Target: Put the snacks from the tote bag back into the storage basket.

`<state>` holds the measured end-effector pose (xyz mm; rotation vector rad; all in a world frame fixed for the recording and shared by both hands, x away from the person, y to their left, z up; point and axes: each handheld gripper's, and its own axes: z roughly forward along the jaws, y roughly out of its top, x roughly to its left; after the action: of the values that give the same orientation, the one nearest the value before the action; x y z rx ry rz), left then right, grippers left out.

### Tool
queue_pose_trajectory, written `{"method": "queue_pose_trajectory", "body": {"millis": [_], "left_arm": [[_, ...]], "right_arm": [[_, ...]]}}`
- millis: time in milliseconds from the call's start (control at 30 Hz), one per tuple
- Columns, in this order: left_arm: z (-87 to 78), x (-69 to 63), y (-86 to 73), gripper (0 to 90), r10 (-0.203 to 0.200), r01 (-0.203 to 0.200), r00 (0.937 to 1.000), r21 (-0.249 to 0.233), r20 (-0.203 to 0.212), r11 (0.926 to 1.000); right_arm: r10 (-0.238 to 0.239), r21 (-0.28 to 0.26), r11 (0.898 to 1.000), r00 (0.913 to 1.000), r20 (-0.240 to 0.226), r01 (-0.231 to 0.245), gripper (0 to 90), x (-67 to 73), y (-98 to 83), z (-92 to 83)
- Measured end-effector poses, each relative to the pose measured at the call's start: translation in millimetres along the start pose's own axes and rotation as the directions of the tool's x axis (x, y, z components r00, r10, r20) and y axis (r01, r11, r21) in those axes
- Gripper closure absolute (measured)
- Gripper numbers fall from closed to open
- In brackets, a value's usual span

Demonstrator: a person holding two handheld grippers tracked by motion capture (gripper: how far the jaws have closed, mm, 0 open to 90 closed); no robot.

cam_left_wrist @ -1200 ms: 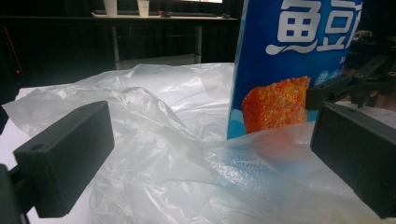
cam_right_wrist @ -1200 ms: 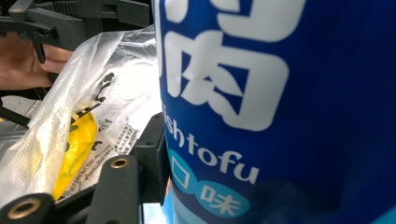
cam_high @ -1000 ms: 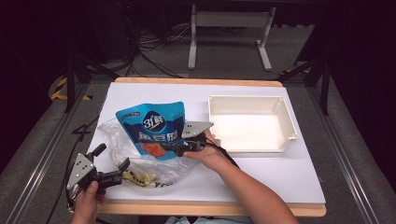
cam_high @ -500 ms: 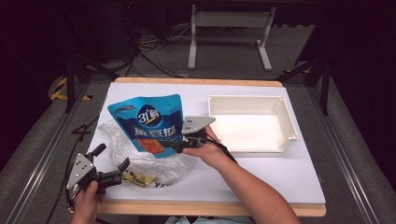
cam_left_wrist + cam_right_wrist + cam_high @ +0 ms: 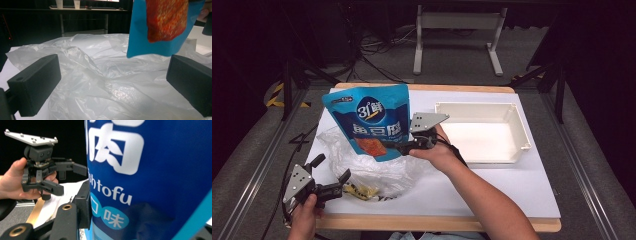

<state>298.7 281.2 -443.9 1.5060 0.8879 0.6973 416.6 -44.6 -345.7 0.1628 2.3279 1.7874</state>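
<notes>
— Jaws first: what's each pair doing?

— Right gripper (image 5: 398, 147) has its jaws clamped on the lower right edge of the blue pouch (image 5: 371, 120), holding it upright in the air above the plastic bag (image 5: 377, 167). Left gripper (image 5: 343, 181) has its jaws spread wide, with nothing between them; in the left gripper view they frame the crumpled bag, and I can't tell whether the tips touch the film.

— Where does that put the pouch?

— Over the left half of the bench (image 5: 522, 190), clear of the surface, its bottom corner hanging just above the bag. The white tray (image 5: 522, 131) sits empty to the right, well apart from it.

— What could go wrong from here?

— My guess: the grip is near one edge only, so the pouch could swing or slip out if the hand turns quickly. It looks glossy, which wouldn't help. The loose bag might also snag the pouch's corner and drag along.

— And the left side?

— It sits at the bench's near left corner by some yellow packets (image 5: 362, 191) under the film. If those jaws close carelessly, they could pinch a fold of bag and tug the heap.
</notes>
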Motion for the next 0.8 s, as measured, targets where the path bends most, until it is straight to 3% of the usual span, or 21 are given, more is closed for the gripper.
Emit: {"method": "queue_pose_trajectory", "body": {"millis": [800], "left_arm": [[0.0,0.0,-0.3,0.2,-0.002,0.002,1.0000,0.001,-0.002,1.0000]], "right_arm": [[-0.023,-0.038,0.999,0.9996,0.020,0.023,50.8,-9.2,32.5,-26.2]]}}
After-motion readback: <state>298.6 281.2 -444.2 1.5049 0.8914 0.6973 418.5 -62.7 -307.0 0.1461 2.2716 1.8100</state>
